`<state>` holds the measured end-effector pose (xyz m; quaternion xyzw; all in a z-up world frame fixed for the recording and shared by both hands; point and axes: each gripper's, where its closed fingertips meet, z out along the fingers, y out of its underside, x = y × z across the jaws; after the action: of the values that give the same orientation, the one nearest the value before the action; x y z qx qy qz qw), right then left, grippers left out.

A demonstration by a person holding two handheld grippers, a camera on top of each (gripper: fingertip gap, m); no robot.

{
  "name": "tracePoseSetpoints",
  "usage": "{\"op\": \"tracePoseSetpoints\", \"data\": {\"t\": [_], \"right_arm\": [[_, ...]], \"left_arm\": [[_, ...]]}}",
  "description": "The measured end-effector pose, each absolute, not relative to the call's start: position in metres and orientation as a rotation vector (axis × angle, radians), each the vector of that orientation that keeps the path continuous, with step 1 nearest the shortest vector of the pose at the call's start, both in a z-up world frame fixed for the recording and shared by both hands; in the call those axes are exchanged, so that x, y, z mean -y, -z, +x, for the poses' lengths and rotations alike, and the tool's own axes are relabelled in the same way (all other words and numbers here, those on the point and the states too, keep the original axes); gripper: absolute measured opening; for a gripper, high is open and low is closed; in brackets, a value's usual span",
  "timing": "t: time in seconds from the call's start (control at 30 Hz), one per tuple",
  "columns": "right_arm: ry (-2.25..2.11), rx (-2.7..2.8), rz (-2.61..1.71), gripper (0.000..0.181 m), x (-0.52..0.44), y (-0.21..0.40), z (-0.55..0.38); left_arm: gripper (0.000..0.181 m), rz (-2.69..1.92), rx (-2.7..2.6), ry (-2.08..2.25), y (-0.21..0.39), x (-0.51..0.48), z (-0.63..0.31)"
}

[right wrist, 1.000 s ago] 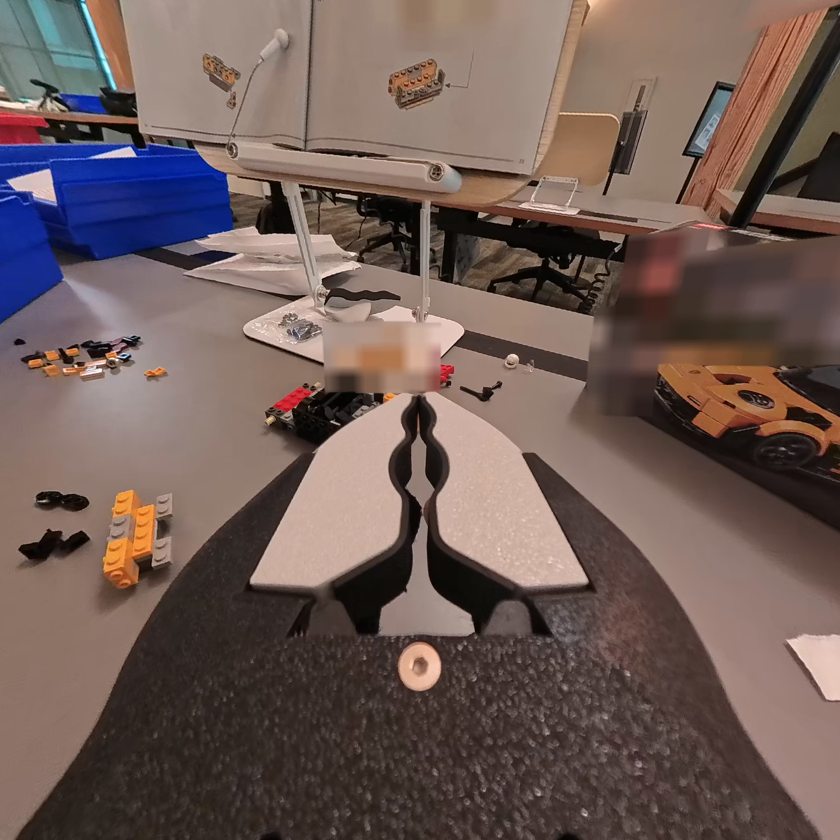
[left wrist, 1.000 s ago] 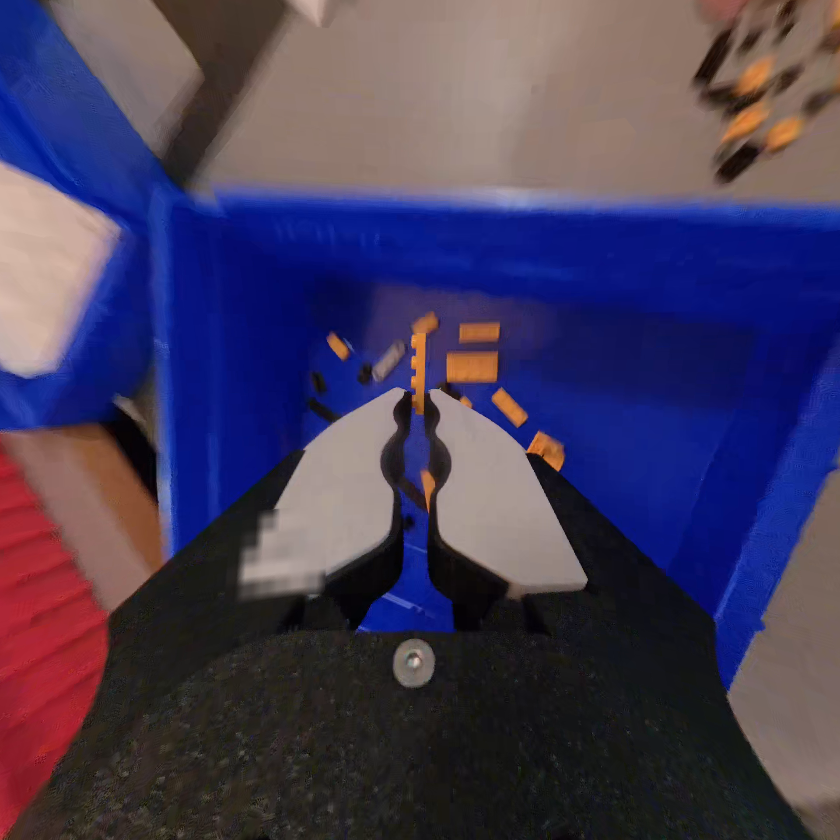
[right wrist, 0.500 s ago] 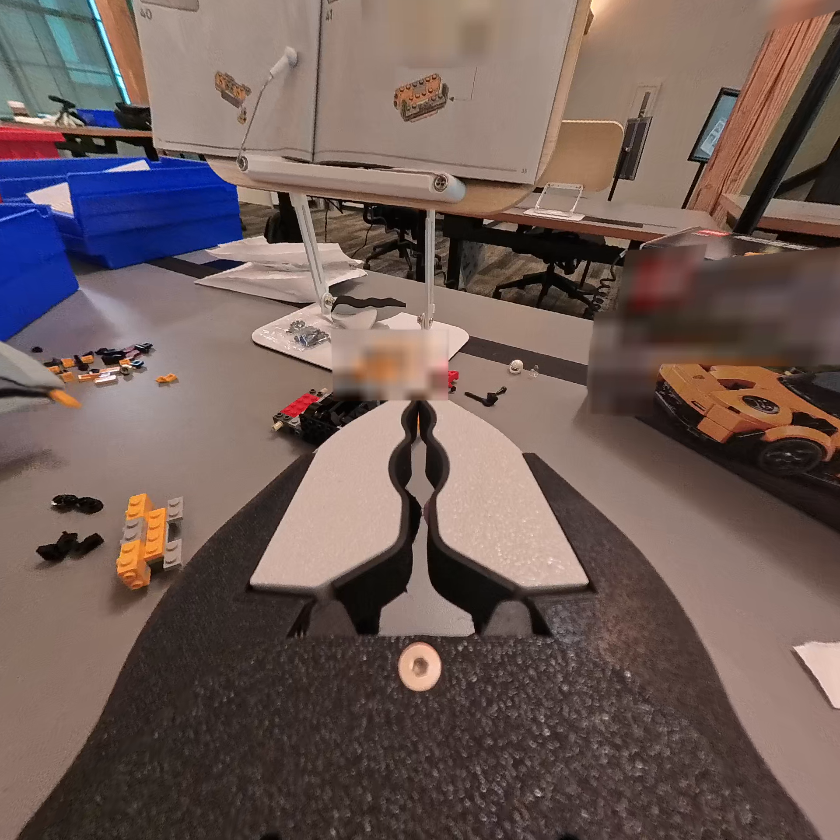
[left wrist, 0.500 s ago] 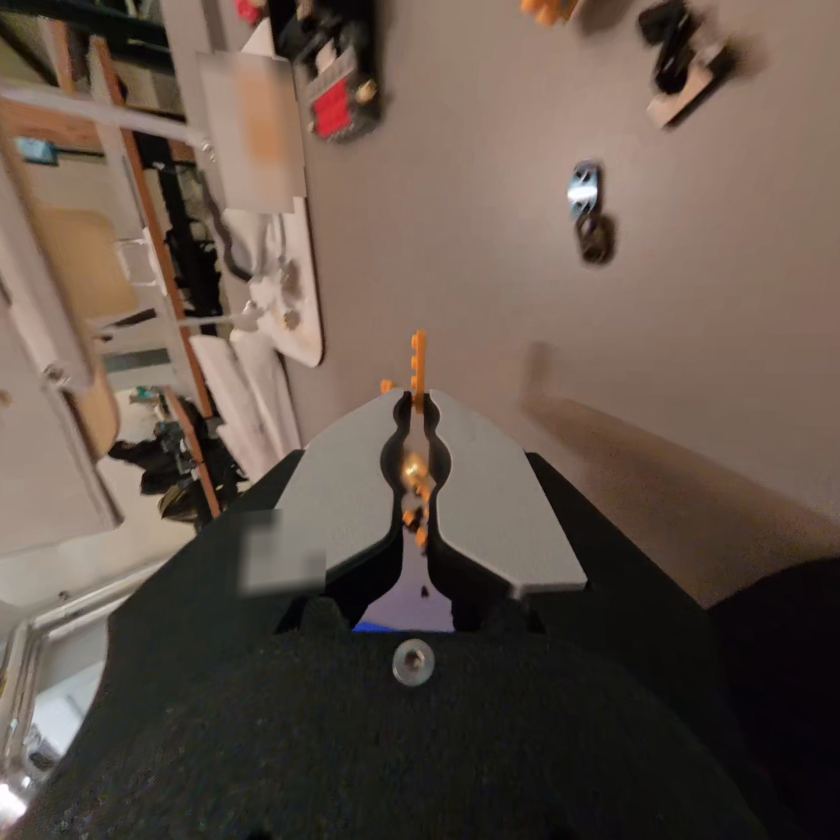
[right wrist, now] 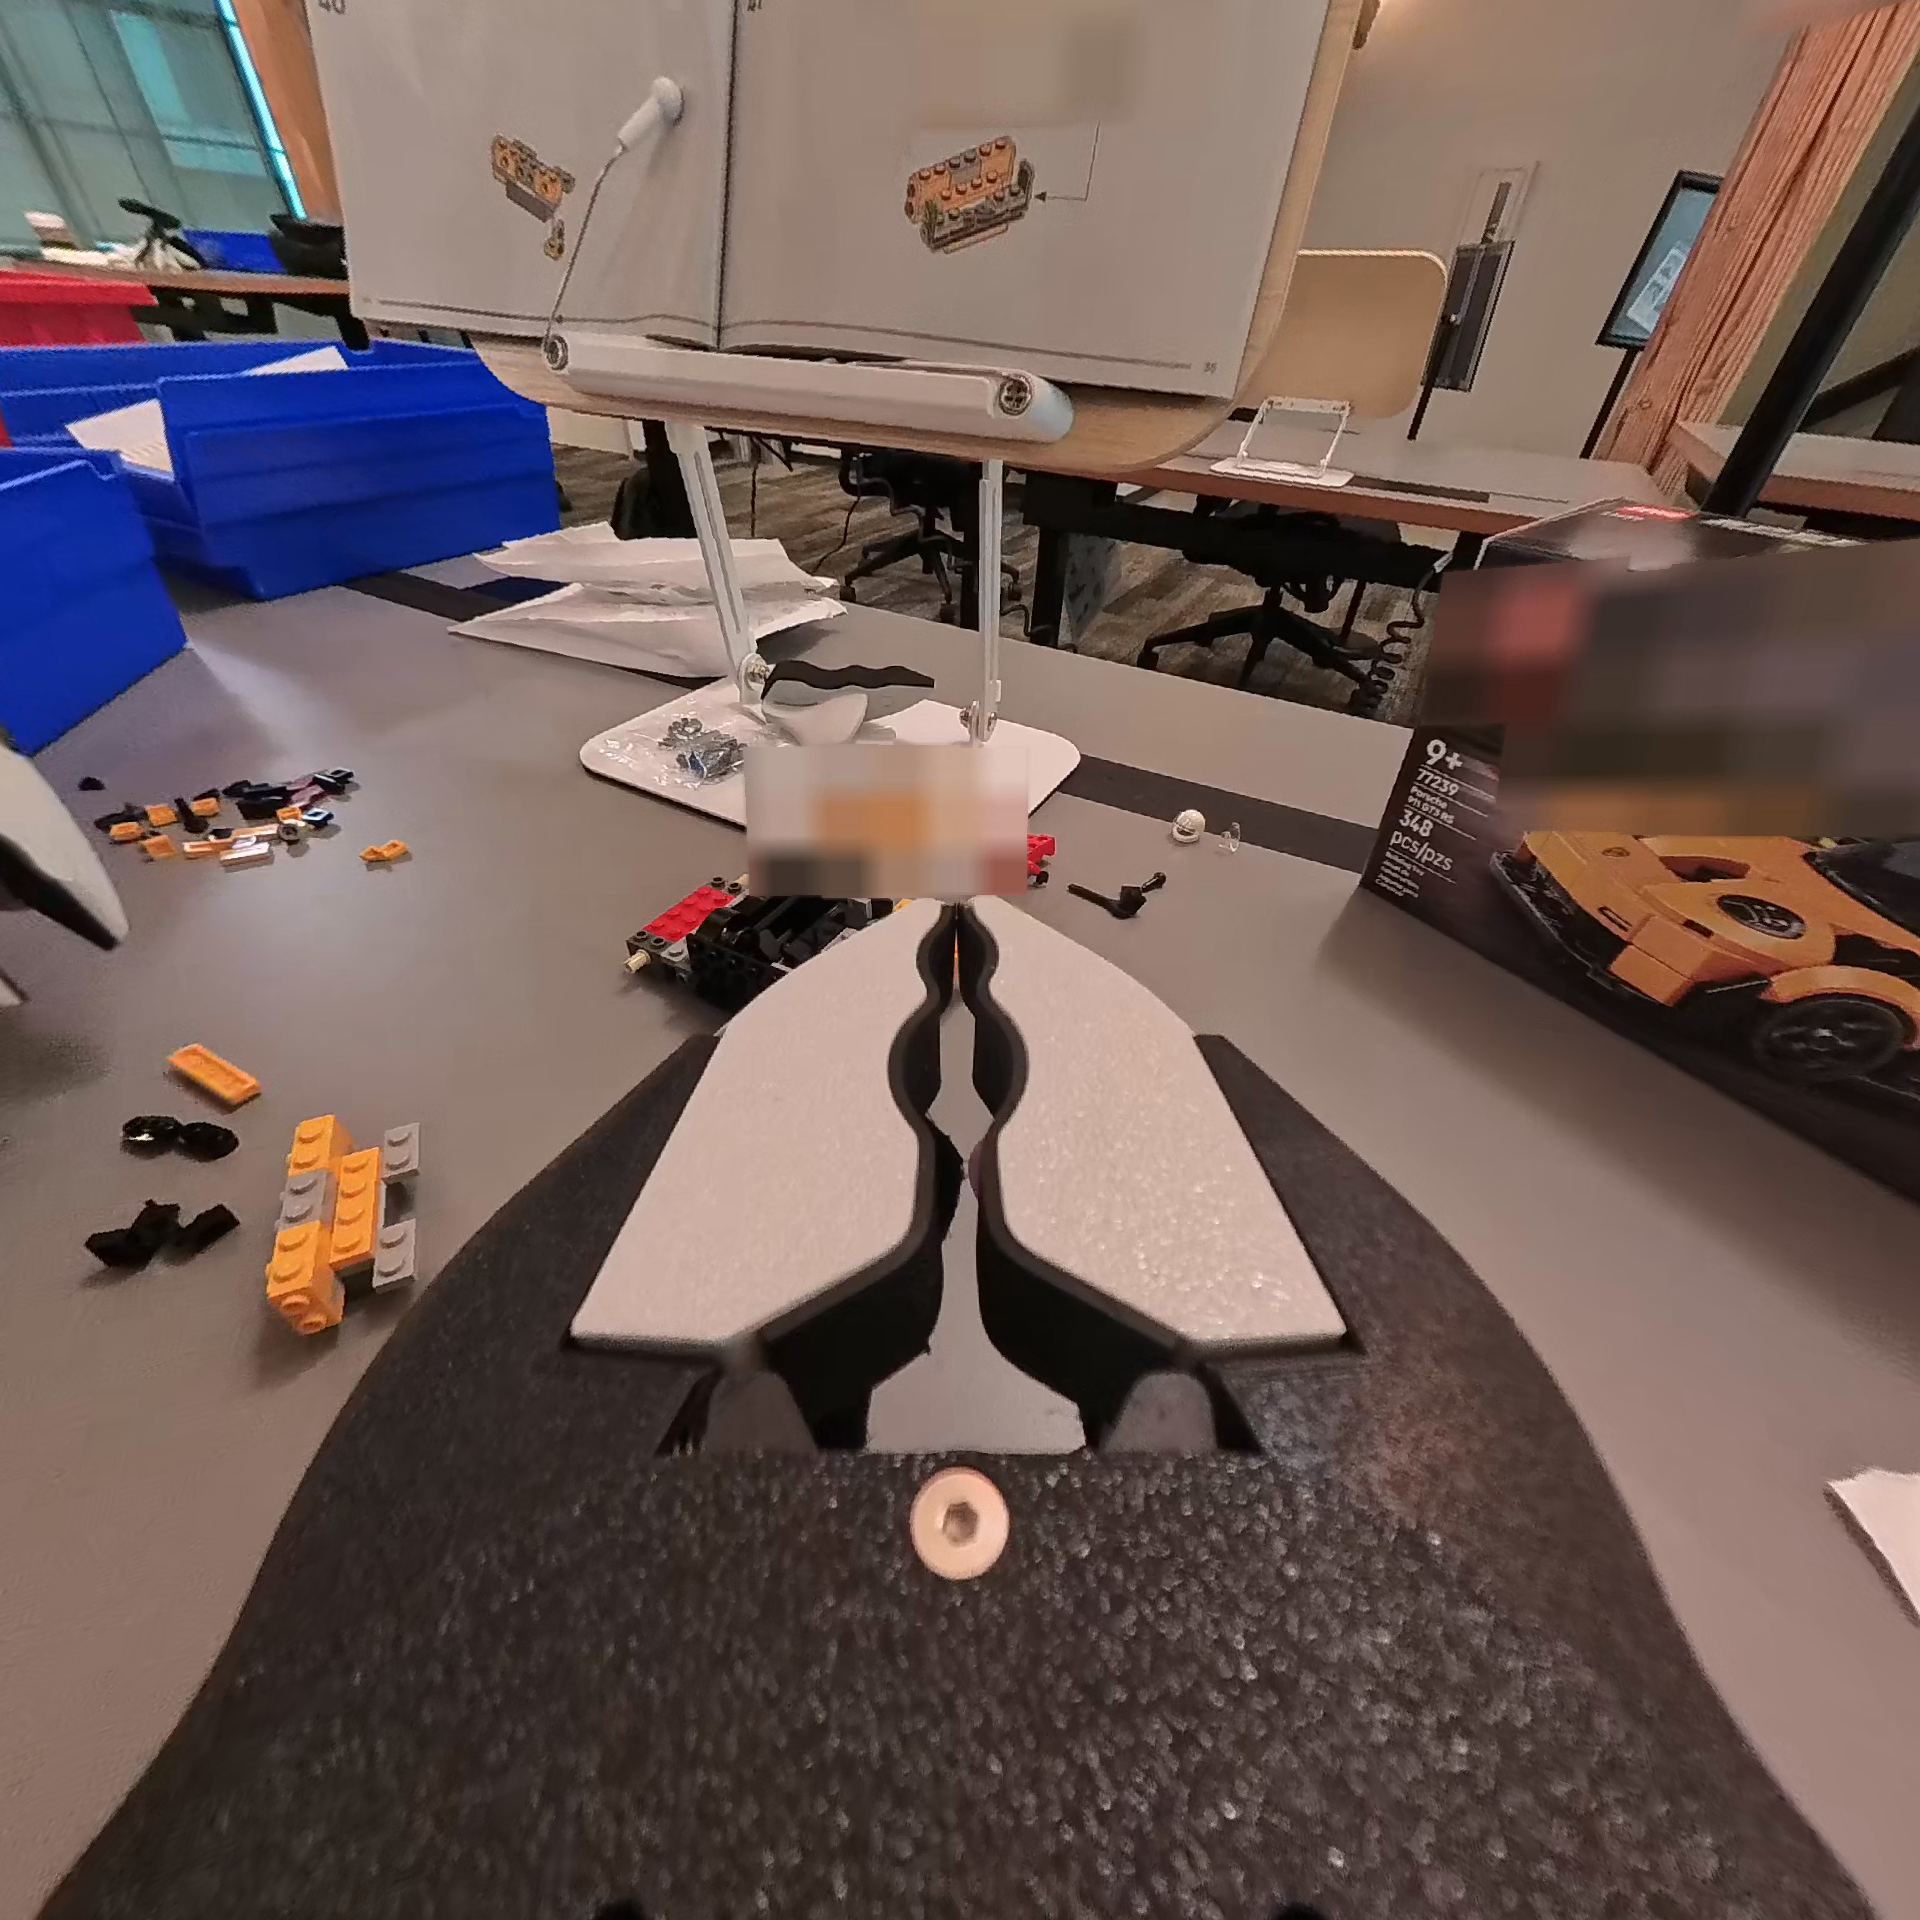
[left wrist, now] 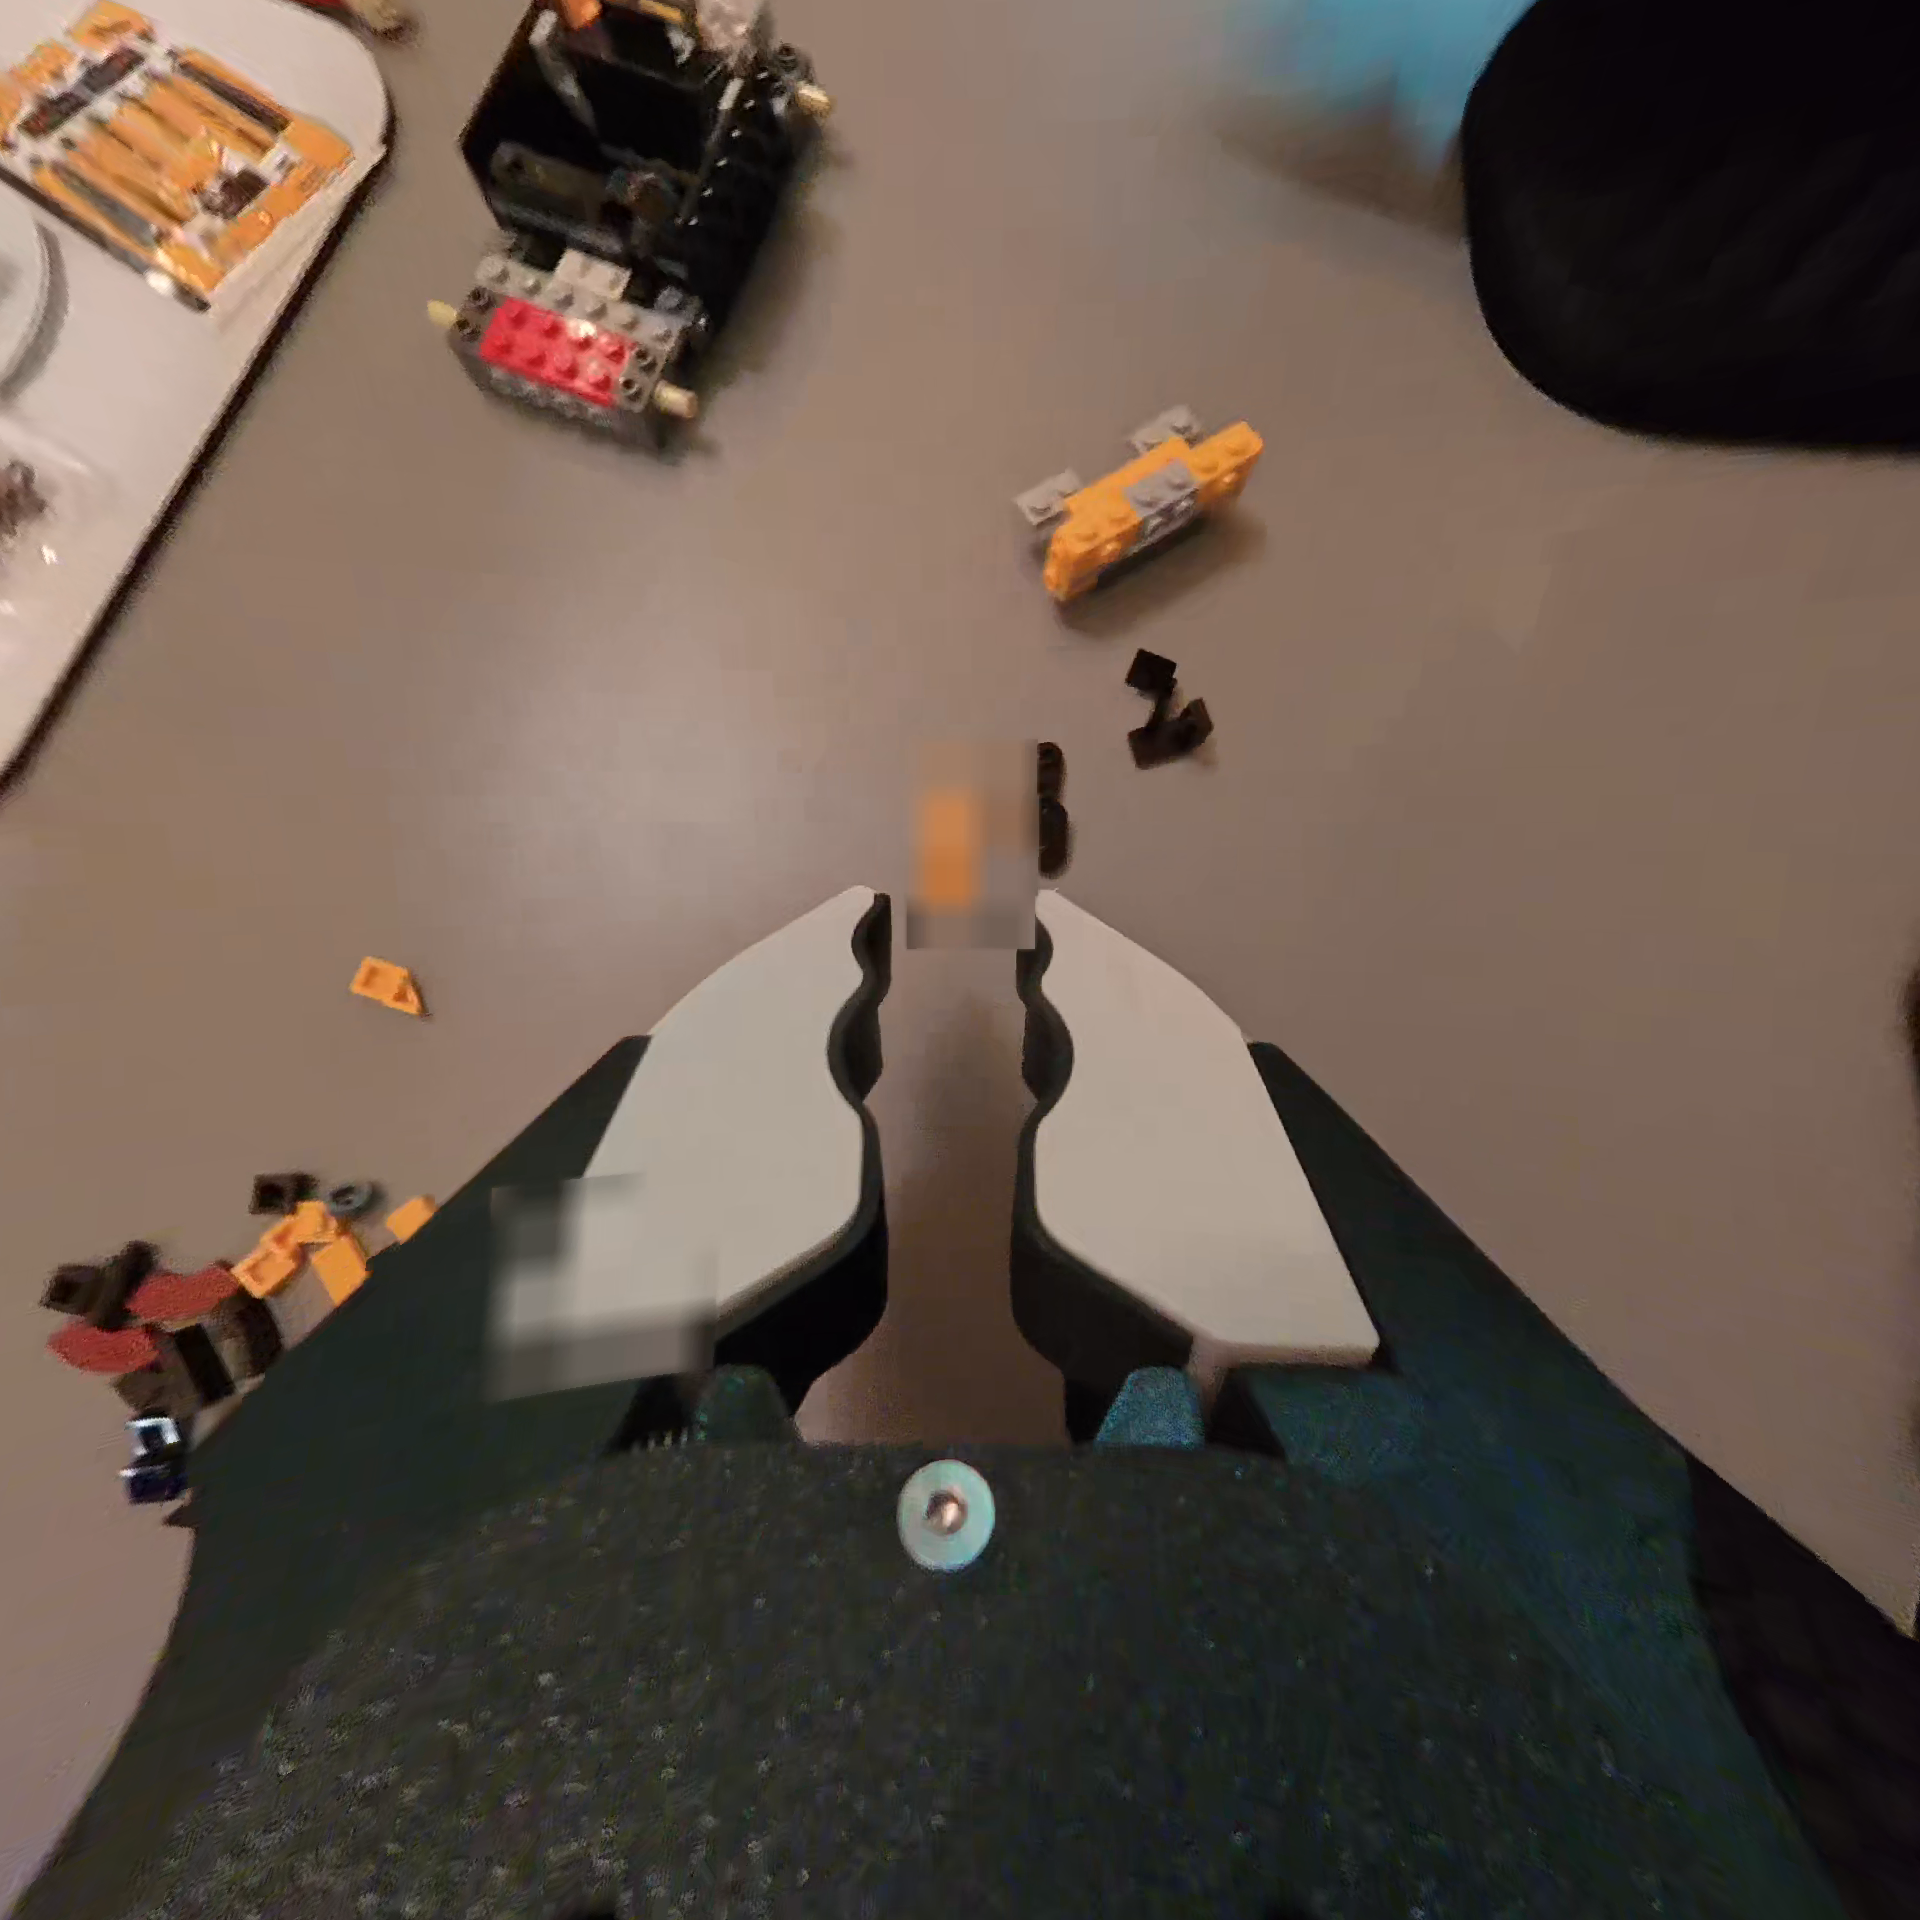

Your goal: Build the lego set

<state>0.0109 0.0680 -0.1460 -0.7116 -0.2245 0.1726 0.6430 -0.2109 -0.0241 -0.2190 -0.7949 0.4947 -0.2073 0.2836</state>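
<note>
You're over the grey table (right wrist: 1195, 1039), with the instruction book (right wrist: 831, 177) propped on its stand ahead and blue bins (right wrist: 343, 457) off to your left. The box (right wrist: 1683, 914) with the orange car pictured sits to your right. The build looks early: the black chassis (left wrist: 623, 208) with its red plate is the biggest assembled piece, and no body is on it yet. Nearer, there's the small orange and grey sub-assembly (left wrist: 1143, 504), partly built, lying by itself. A flat orange plate (right wrist: 213, 1072) lies just beyond it, beside the black bits (right wrist: 177, 1138). Plenty is left: a loose pile of parts (left wrist: 208, 1288) waits at the left, plus a stray orange wedge (left wrist: 388, 984).

Your left gripper (left wrist: 954, 914) stands open, nothing between its jaws. Your right gripper (right wrist: 956, 914) is closed nearly tip to tip; I can't see anything pinched there. A blurred patch sits right at each set of tips, so what lies just past them is hidden, and the left view is smeared.
</note>
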Motion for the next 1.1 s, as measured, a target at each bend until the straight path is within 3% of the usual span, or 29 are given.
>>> {"op": "tracePoseSetpoints", "data": {"t": [0.23, 0.33, 0.4, 0.6, 0.73, 0.87, 1.1], "right_arm": [[-0.398, 0.511, -1.633, 0.000, -0.069, 0.149, 0.011], [-0.405, 0.510, -1.634, 0.000, -0.069, 0.149, 0.011], [-0.410, 0.512, -1.634, 0.000, -0.069, 0.149, 0.011], [-0.415, 0.528, -1.630, 0.000, -0.067, 0.148, 0.008], [-0.418, 0.536, -1.633, 0.000, -0.067, 0.149, 0.007], [-0.420, 0.546, -1.637, 0.000, -0.066, 0.151, 0.006], [-0.424, 0.555, -1.648, 0.000, -0.067, 0.155, 0.004]], "left_arm": [[0.023, -2.077, -1.506, 0.427, 0.248, 0.016, -0.199], [0.008, -2.061, -1.601, 0.376, 0.254, 0.017, -0.198], [0.008, -2.087, -1.586, 0.372, 0.254, 0.014, -0.198], [0.008, -2.329, -1.225, 1.018, 0.237, 0.013, -0.186], [0.019, -2.373, -1.133, 0.848, 0.247, -0.014, -0.202], [0.018, -2.353, -1.127, 0.646, 0.251, -0.030, -0.216], [0.019, -2.289, -1.216, 0.660, 0.243, -0.010, -0.211]]}}
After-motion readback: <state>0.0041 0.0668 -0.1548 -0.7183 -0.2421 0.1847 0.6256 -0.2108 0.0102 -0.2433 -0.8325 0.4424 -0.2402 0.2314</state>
